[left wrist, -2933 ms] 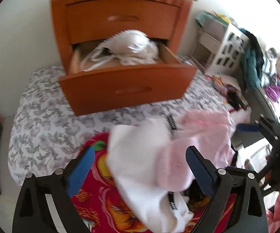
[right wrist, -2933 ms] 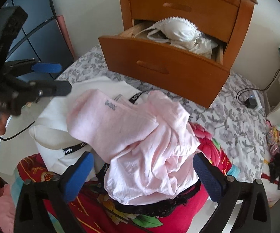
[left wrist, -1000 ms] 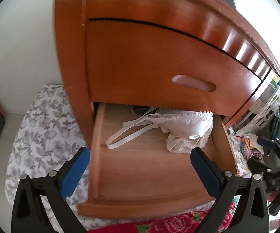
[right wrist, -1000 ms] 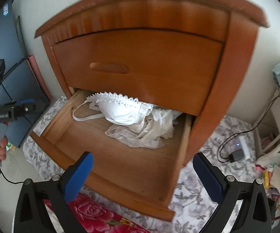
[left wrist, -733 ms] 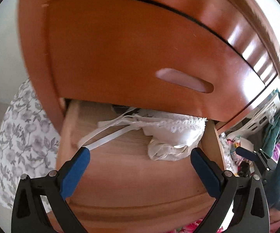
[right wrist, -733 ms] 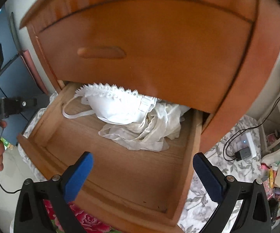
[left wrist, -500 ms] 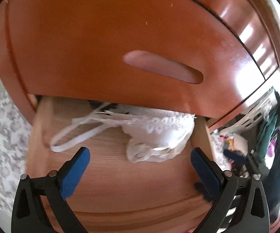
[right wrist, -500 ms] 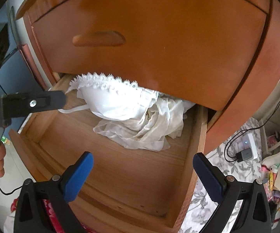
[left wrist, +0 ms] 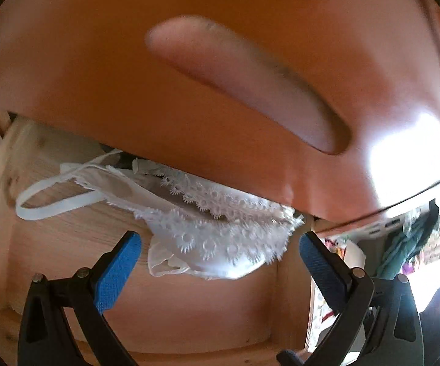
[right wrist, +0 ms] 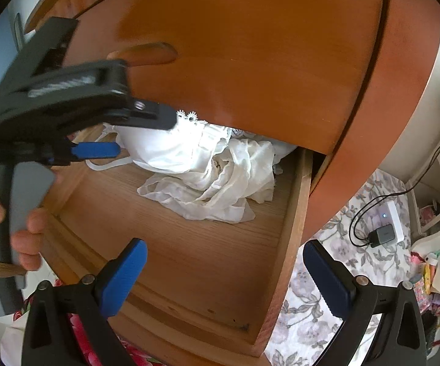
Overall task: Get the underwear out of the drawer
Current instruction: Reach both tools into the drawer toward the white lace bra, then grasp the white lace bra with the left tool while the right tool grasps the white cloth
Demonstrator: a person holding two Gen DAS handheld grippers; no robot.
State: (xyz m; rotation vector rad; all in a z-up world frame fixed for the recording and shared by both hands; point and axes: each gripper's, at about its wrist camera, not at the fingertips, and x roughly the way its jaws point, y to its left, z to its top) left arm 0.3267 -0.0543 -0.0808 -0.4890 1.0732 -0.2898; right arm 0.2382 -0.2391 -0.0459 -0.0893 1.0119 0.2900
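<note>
The white lace-trimmed bra (left wrist: 217, 238) lies at the back of the open lower drawer (right wrist: 207, 262), partly tucked under the closed upper drawer front (right wrist: 250, 45). One strap (left wrist: 52, 204) loops out across the bare wooden floor of the drawer toward its left side. Just beside the bra, on its right as the right wrist camera sees it, sits a crumpled heap of thin white fabric (right wrist: 217, 183); whether that is a separate garment is hard to tell.

The left hand-held gripper (left wrist: 220, 262) has its blue pads spread wide on either side of the bra's lace edge, close to it but clasping nothing. In the right wrist view, the person's hand (right wrist: 9, 213) grips its handle.

The right hand-held gripper (right wrist: 224, 270) hangs over the drawer's front part, its fingers also spread apart and empty.

Right of the cabinet, a charger and cable (right wrist: 381, 231) lie on a grey floral bedsheet (right wrist: 311, 329).
</note>
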